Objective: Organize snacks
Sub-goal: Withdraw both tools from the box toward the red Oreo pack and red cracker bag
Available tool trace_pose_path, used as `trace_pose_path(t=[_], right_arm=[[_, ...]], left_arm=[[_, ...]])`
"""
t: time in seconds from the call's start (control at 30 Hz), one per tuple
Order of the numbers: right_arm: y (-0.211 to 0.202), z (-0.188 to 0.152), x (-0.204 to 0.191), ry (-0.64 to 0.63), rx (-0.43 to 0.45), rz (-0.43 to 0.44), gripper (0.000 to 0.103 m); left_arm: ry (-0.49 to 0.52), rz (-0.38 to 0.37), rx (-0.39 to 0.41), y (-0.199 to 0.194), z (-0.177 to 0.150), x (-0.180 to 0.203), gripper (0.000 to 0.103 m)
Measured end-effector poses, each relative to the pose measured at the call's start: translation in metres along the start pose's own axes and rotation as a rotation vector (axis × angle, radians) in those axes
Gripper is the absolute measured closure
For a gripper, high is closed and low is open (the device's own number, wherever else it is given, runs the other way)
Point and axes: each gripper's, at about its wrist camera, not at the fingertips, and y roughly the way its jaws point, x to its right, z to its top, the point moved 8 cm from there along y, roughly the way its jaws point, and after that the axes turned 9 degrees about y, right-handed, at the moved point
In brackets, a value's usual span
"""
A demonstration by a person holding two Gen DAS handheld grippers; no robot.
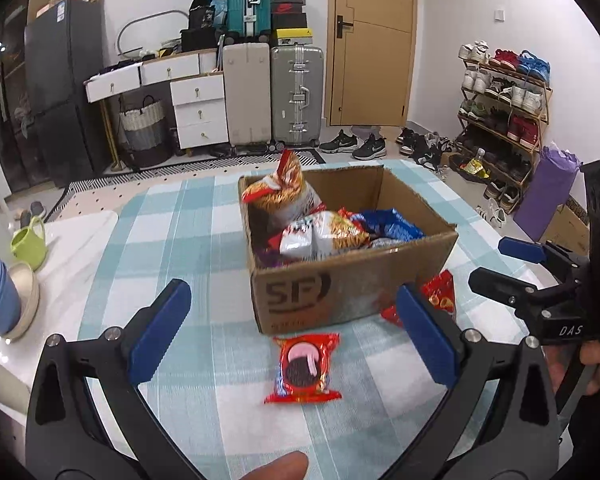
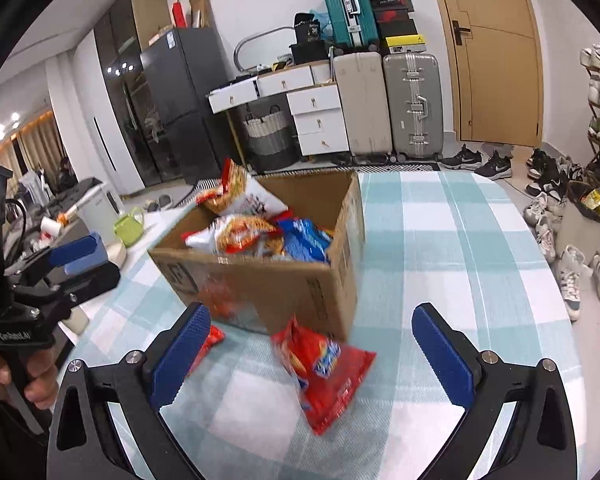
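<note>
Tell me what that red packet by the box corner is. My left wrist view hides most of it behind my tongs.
Observer: From the right wrist view it is a red snack bag, lying flat on the checked cloth just in front of the box corner.
Operator: Are the right tongs gripping it?
Observer: No. The right tongs are open, one finger on each side of the bag, and neither finger touches it.
Operator: Any marking I can recognise it by?
Observer: Yes. It has a blue label patch near its middle, but the print is too blurred to read.
</note>
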Motion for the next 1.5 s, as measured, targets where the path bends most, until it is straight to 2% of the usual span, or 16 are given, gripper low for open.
trace_pose_path(t=[0.23,0.43,0.5,0.73,0.97,1.1,1.5], right_arm=[[0.002,-0.027,0.001,-0.01,-0.039,-0.025,0.001],[0.014,-0.044,0.0,-0.064,-0.056,-0.073,0.001],[0.019,-0.049,0.001,-0.063,-0.073,-0.077,0.001],[0.042,-0.059,0.006,-0.065,-0.123,-0.087,0.001],[0.06,-0.057,0.015,-0.04,-0.174,-0.094,0.001],[0.069,-0.055,0.017,-0.059,-0.177,-0.118,0.001],[0.079,-0.056,0.018,-0.072,-0.205,-0.104,0.001]], left_arm=[[-0.05,-0.001,-0.054,0.0,-0.041,-0.008,0.001],[-0.09,-0.016,-0.077,0.011,-0.064,-0.014,0.001],[-0.08,-0.015,-0.109,0.019,-0.068,-0.014,0.001],[-0.09,-0.023,-0.145,0.044,-0.079,-0.008,0.001],[-0.105,-0.042,-0.214,0.076,-0.094,-0.003,0.001],[-0.106,-0.025,-0.247,0.09,-0.1,-0.005,0.001],[-0.121,-0.044,-0.283,0.117,-0.108,-0.012,0.001]])
